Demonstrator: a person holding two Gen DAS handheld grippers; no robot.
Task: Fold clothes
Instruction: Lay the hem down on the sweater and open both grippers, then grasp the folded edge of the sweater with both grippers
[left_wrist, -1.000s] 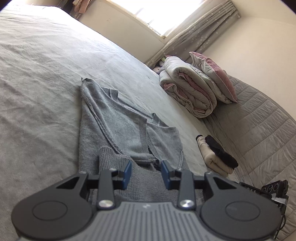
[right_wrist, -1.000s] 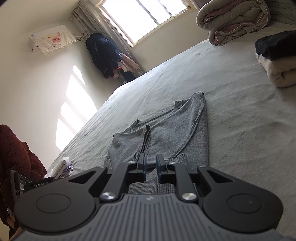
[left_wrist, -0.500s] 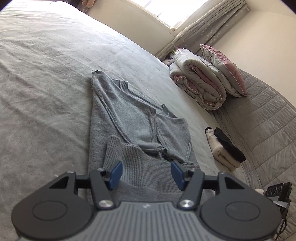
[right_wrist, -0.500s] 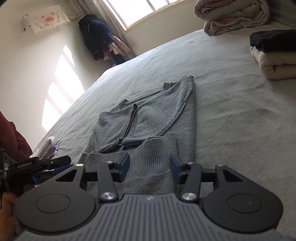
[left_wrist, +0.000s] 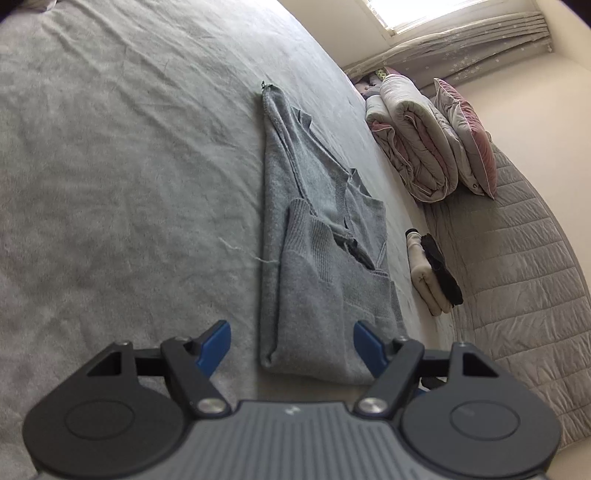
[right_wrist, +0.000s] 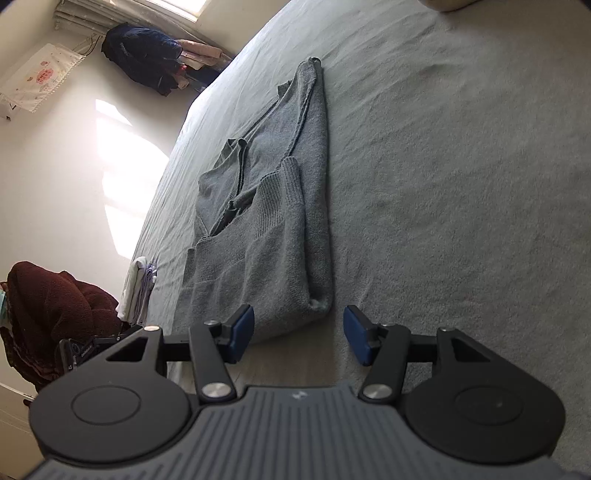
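The grey sweater (left_wrist: 325, 266) is lying flat on the bed (left_wrist: 122, 177), partly folded: its ribbed hem end is doubled over the body, forming a rounded fold edge nearest the two grippers. This placement is presenting that near fold as the likely working edge for a further fold, judging from the layout.

The left gripper (left_wrist: 291, 345) is hovering just short of the near fold, over its left corner. Its jaws are opening, and nothing is between the blue pads (left_wrist: 216, 345). The right gripper (right_wrist: 298, 338) is standing at the opposite corner of the same edge, jaws released and holding nothing (the corner is showing in the gap beyond the pads, not pinched by them).

The sweater's long axis is running directly away from both grippers, toward the window wall. The neckline and shoulder end is pointing away; the folded hem end is pointing toward the person. A folded quilt (left_wrist: 417, 147) and a small pile of folded clothes (left_wrist: 434, 275) are resting well apart, on the bed's side.
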